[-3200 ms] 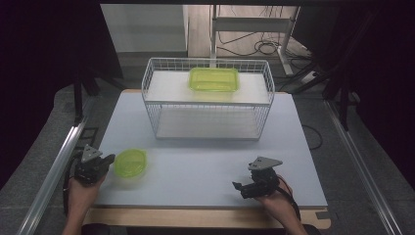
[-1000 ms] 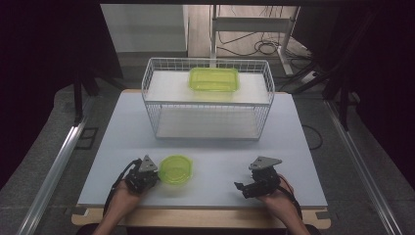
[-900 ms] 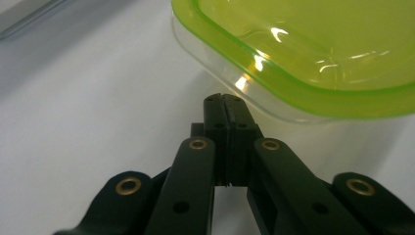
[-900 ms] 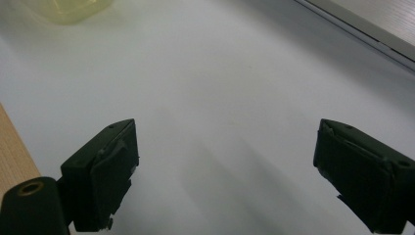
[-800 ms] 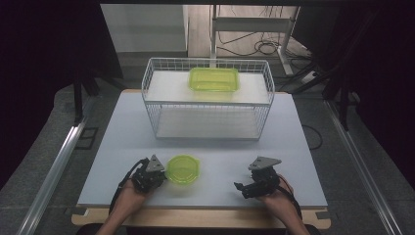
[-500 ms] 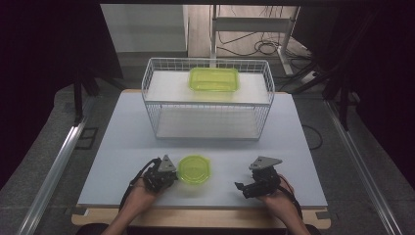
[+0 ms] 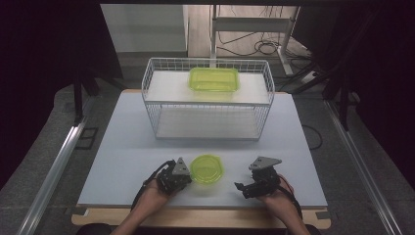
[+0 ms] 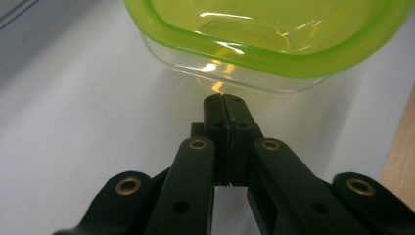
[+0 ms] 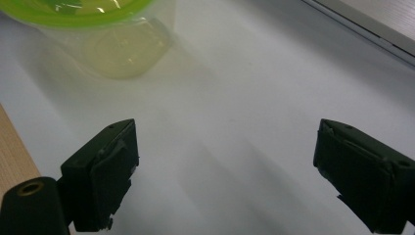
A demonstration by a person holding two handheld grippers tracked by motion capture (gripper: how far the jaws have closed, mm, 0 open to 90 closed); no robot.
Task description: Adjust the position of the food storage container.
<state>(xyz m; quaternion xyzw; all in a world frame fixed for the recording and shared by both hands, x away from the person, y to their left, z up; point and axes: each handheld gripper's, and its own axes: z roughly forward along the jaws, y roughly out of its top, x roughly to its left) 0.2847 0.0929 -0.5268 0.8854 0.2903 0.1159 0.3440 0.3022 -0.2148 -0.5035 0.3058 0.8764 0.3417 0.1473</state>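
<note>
Left tongs (image 8: 226,100) pinched tight with nothing between, tips against the side of the round green-lidded tub (image 7: 206,168) just ahead; right tongs (image 9: 222,161) gaping wide, tub off to their left; could skid or tip if shoved off-centre.

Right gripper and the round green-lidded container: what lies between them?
Bare white table. The right gripper view shows nothing between right gripper and container.
</note>
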